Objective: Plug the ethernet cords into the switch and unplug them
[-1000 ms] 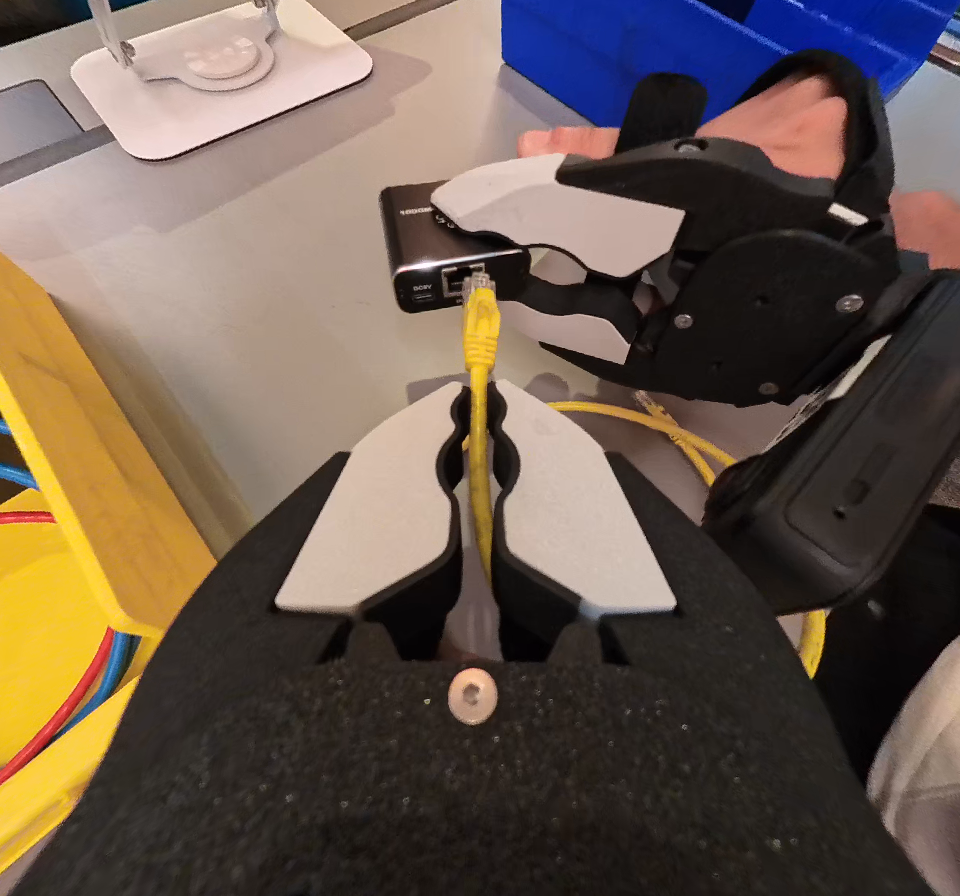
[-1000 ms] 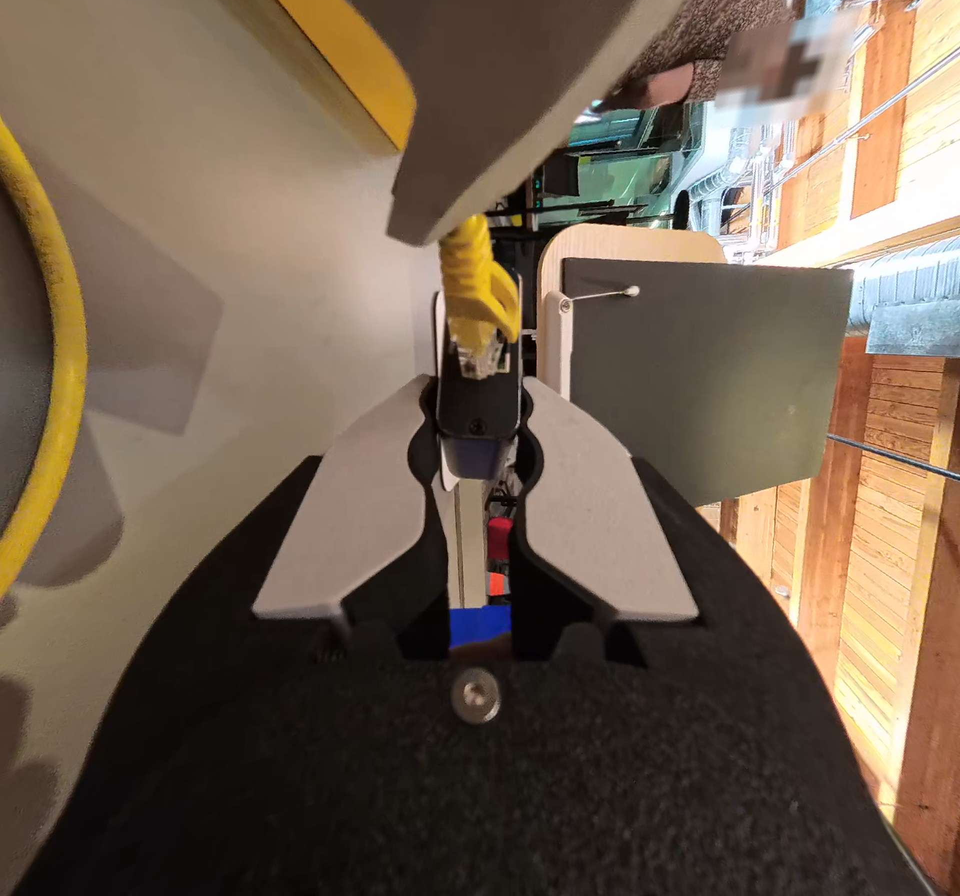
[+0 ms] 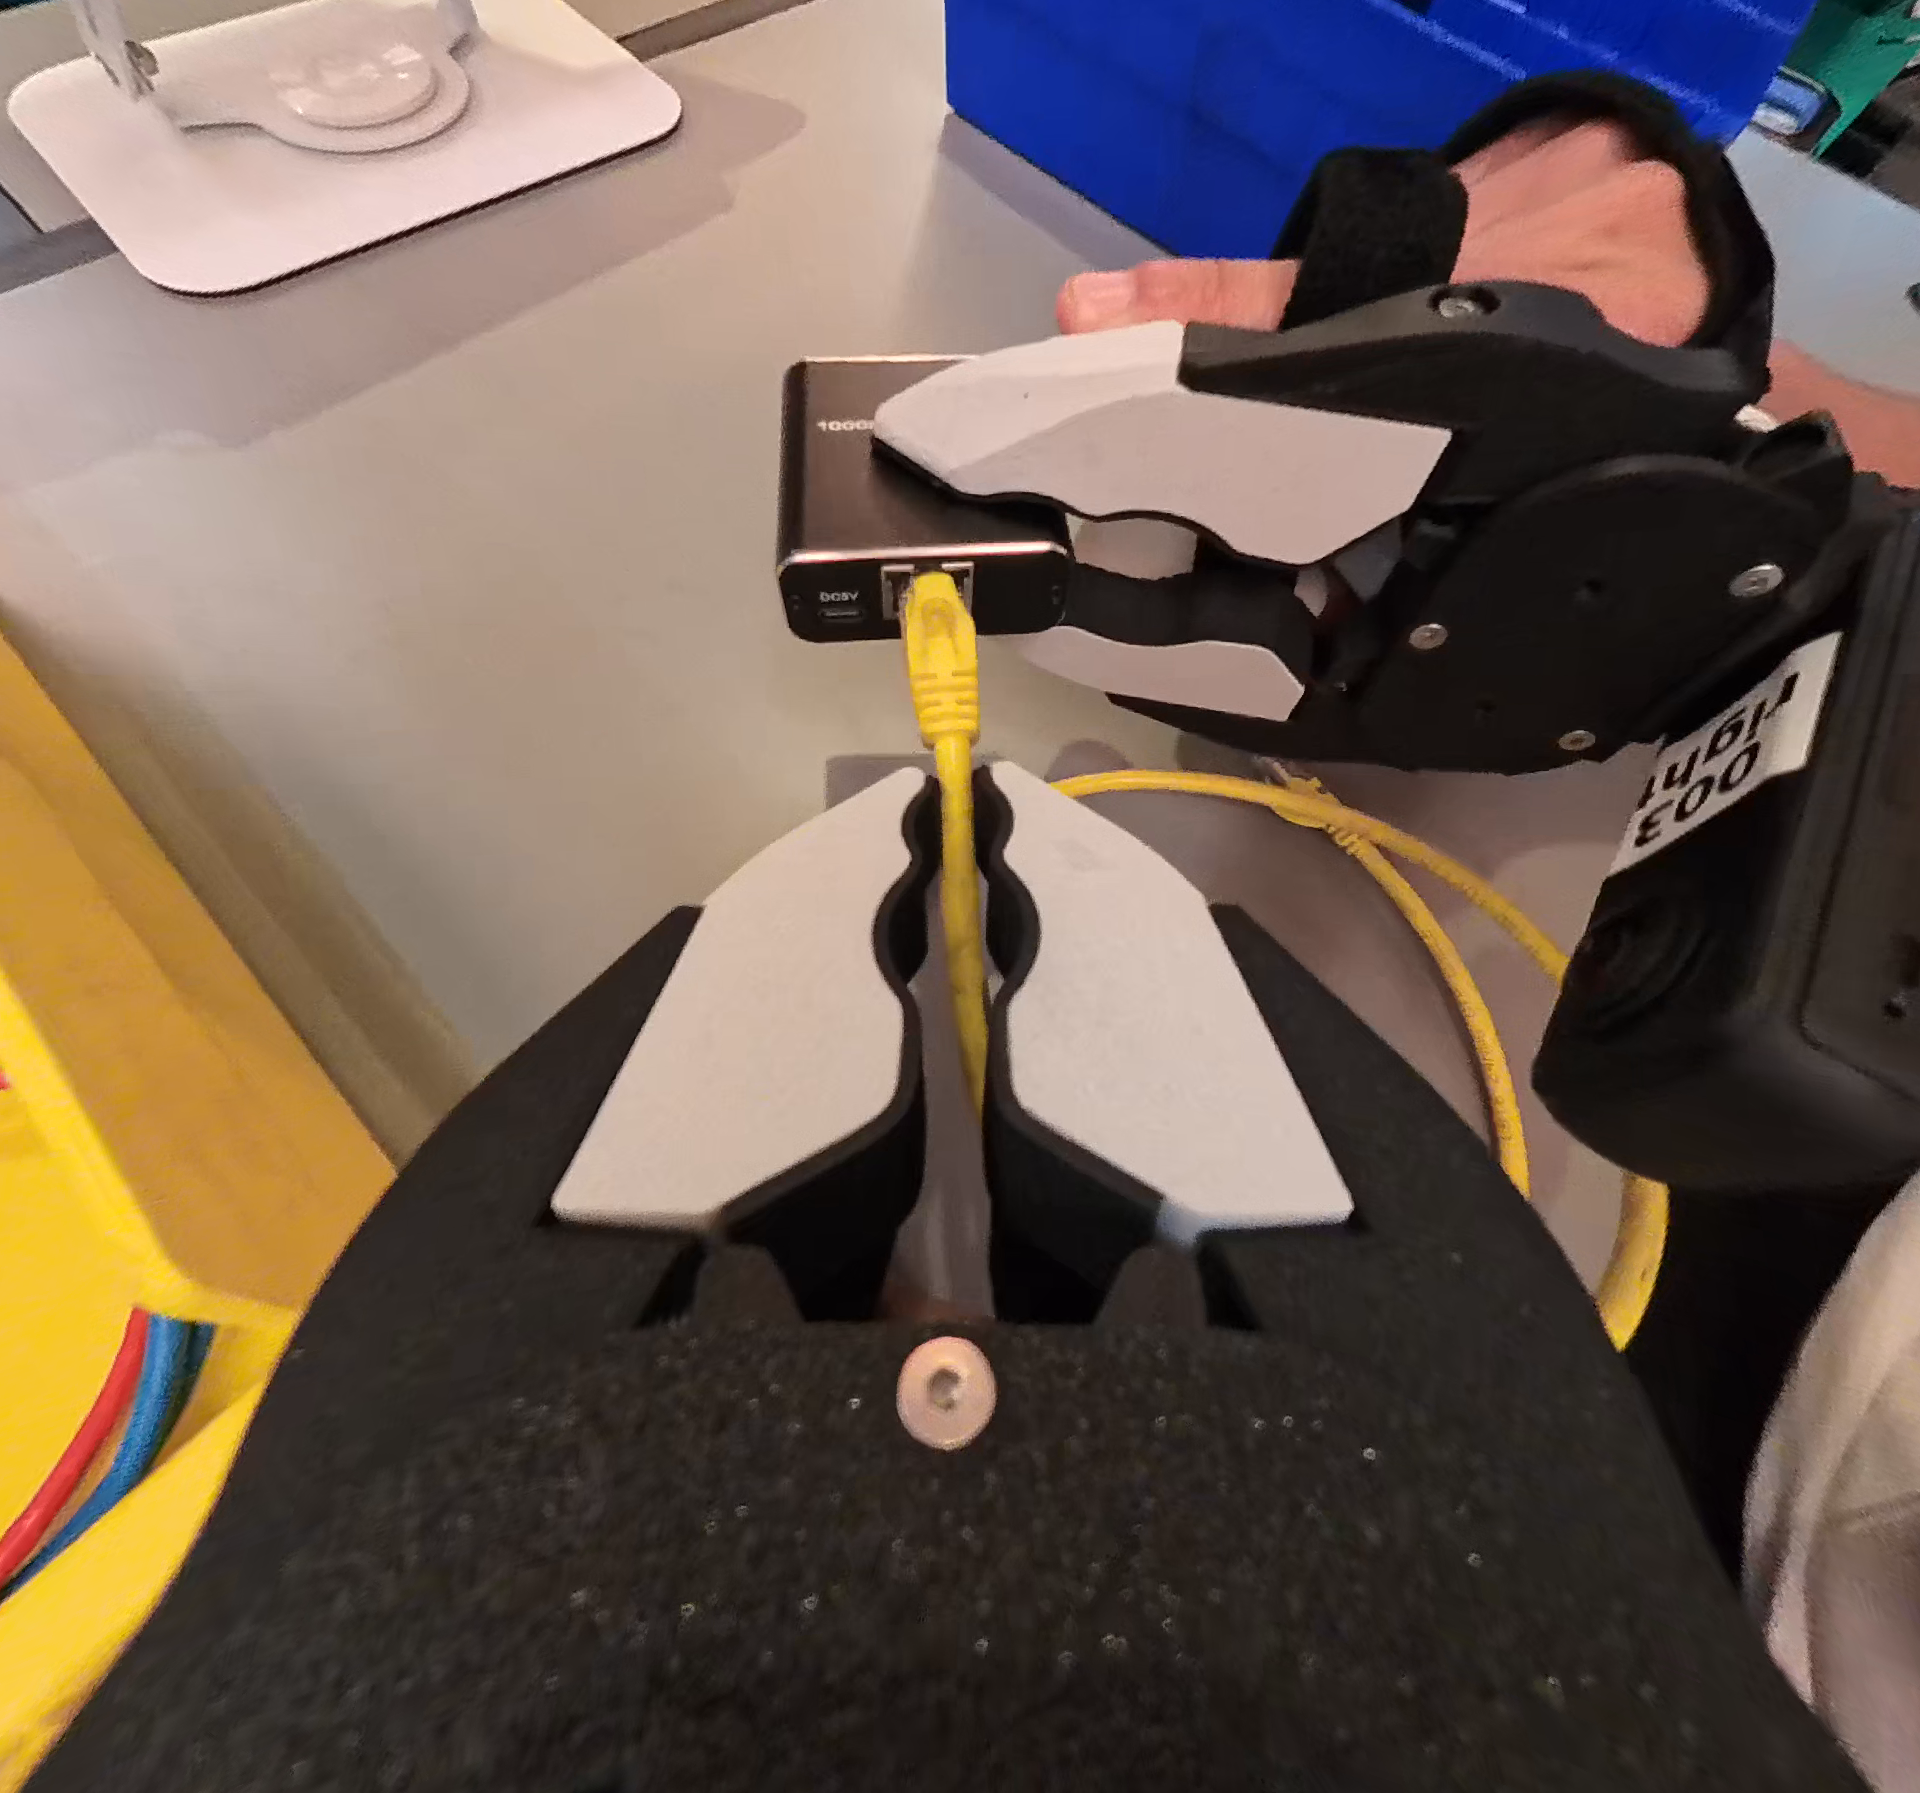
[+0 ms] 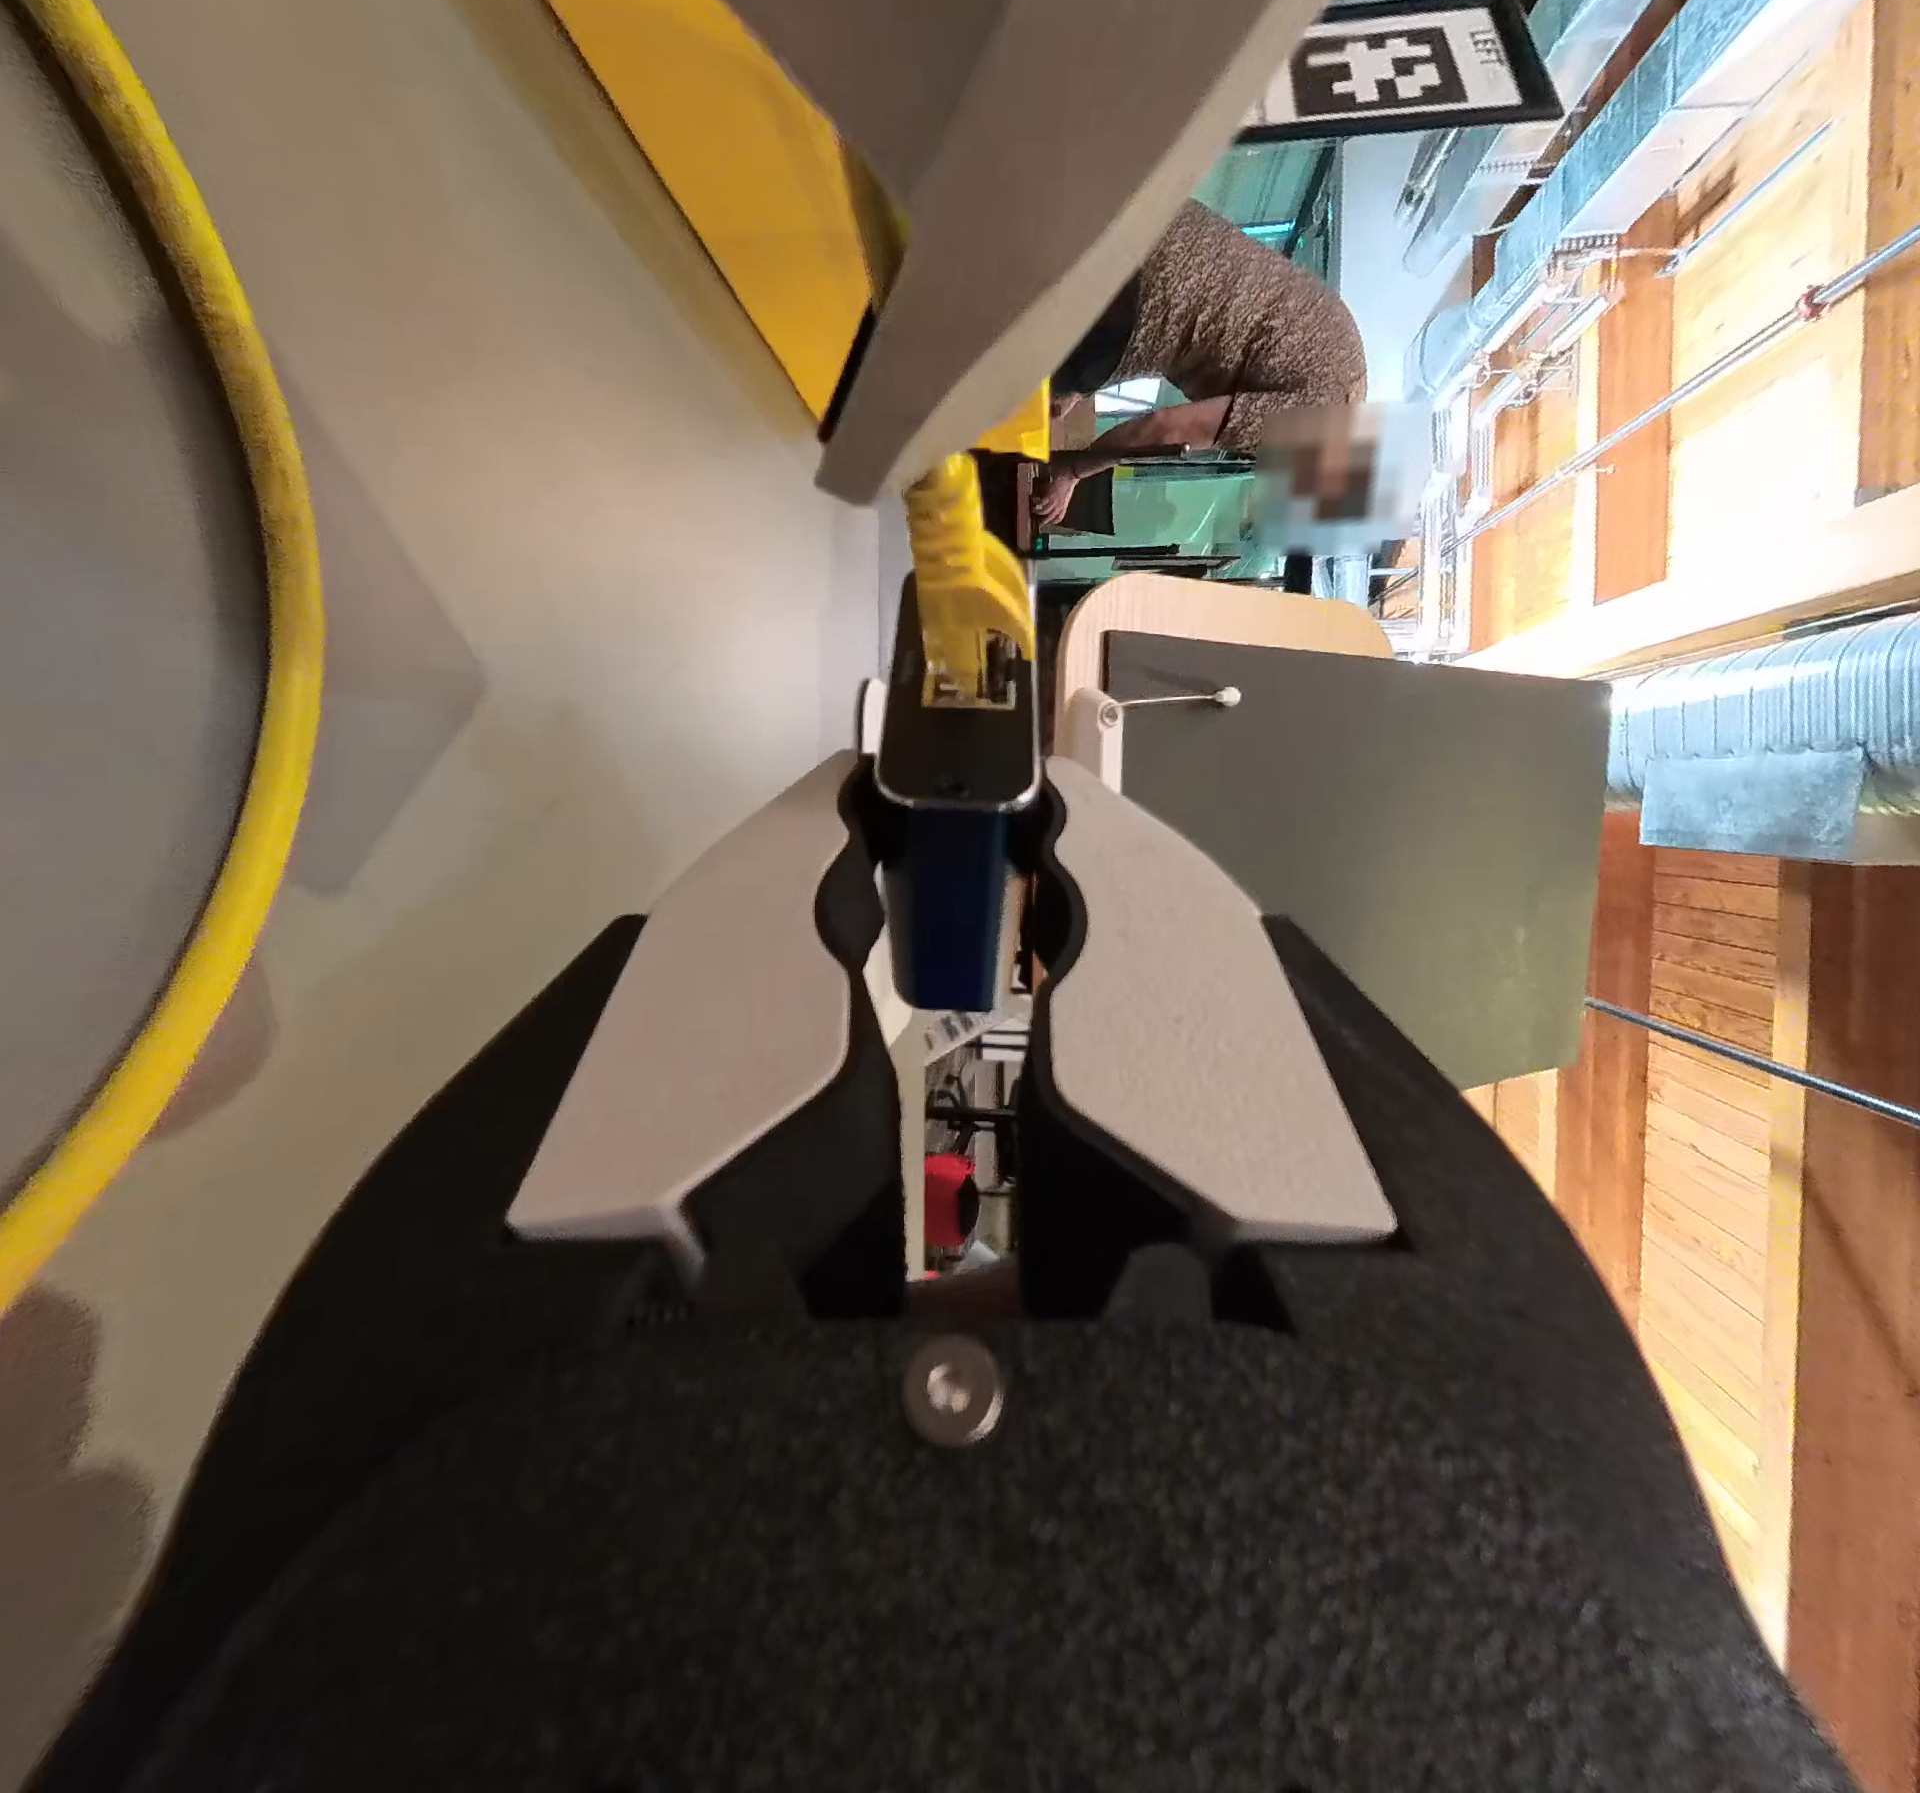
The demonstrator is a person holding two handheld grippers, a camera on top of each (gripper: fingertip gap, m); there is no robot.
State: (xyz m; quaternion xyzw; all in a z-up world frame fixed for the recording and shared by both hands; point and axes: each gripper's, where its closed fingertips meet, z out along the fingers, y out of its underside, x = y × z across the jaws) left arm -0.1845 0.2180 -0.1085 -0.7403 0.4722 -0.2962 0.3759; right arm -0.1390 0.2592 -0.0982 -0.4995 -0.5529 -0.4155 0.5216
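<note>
On the grey table point(image 3: 436, 538), the small black switch point(image 3: 831, 486) lies flat, clamped at its right end between the grey fingers of the right claw point(image 3: 1039, 590), which comes in sideways with a person's hand point(image 3: 1538, 226) strapped into it. Nearer the camera, the left claw point(image 3: 958, 787) is closed on a yellow ethernet cord point(image 3: 961, 912) just behind its plug point(image 3: 940, 663). That plug sits at one of the switch's front ports and appears to be seated, though how deep is hard to judge. Slack cord loops over the table to the right. From the right wrist view, the switch point(image 4: 951, 756) sits between the fingers with the yellow plug point(image 4: 956, 590) in its port. A blue bin point(image 3: 1299, 60) stands behind, a yellow bin point(image 3: 125, 1016) at left.
</note>
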